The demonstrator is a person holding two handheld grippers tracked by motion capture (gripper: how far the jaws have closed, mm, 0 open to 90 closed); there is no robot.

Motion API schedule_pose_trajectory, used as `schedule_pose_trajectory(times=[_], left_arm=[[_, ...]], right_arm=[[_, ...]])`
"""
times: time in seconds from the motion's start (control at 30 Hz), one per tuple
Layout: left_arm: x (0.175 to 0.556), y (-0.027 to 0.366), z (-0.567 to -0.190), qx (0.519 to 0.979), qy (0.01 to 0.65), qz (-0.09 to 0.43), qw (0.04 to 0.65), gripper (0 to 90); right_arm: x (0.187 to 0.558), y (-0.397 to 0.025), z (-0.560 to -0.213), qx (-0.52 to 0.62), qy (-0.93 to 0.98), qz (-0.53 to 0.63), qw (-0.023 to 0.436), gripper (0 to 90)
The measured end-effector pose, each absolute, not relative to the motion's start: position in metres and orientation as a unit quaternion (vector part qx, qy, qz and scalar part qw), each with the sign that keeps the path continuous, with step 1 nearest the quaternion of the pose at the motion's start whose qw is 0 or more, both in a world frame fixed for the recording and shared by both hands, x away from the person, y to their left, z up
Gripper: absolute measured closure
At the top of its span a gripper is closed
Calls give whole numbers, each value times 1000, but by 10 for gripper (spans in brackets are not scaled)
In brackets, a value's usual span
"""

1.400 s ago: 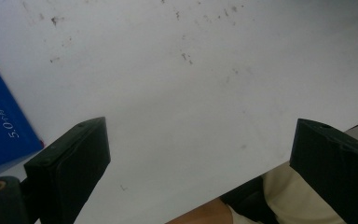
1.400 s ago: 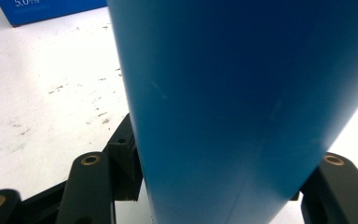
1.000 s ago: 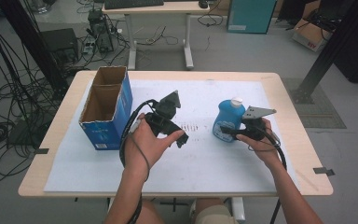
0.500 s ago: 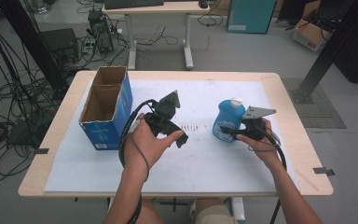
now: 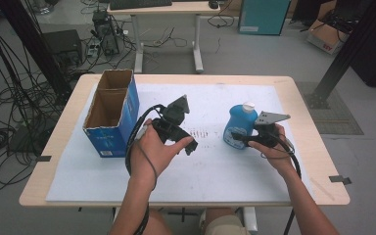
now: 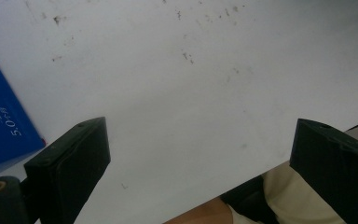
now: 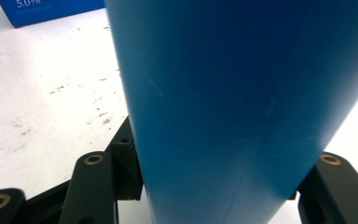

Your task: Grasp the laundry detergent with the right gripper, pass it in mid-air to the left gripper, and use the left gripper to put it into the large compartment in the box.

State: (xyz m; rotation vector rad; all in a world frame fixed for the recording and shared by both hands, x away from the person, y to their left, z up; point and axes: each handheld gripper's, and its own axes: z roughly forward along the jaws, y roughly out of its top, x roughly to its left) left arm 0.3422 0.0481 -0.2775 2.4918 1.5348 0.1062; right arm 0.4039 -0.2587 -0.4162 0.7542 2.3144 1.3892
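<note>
One upright blue plastic bottle with white cap [image 5: 240,127] on counter [image 5: 68,142] | right gripper [image 5: 238,139] closed round lower body | left gripper [image 6: 200,154] wide open, empty | smooth, likely slippery; hold low

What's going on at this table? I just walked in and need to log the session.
A person is working with a gripper in each hand. The right gripper is closed around the lower body of a blue bottle standing upright on the white mat. The left gripper hangs open above the mat, holding nothing. An open blue cardboard box stands at the left, with no gripper at it.
</note>
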Motion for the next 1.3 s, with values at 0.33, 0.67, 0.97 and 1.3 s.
schedule_pose_trajectory(times=[0.33, 0.67, 0.97, 1.3], left_arm=[[342, 48, -277, 847, 520, 36, 105, 53], [341, 46, -276, 849, 517, 36, 104, 53], [341, 46, -277, 849, 518, 37, 103, 53], [341, 44, -276, 849, 517, 37, 104, 53]], right_arm=[[404, -259, -416, 262, 814, 489, 172, 431], [404, -259, -416, 264, 813, 490, 171, 430], [404, -259, -417, 266, 814, 489, 167, 430], [404, -259, -417, 266, 813, 489, 170, 430]])
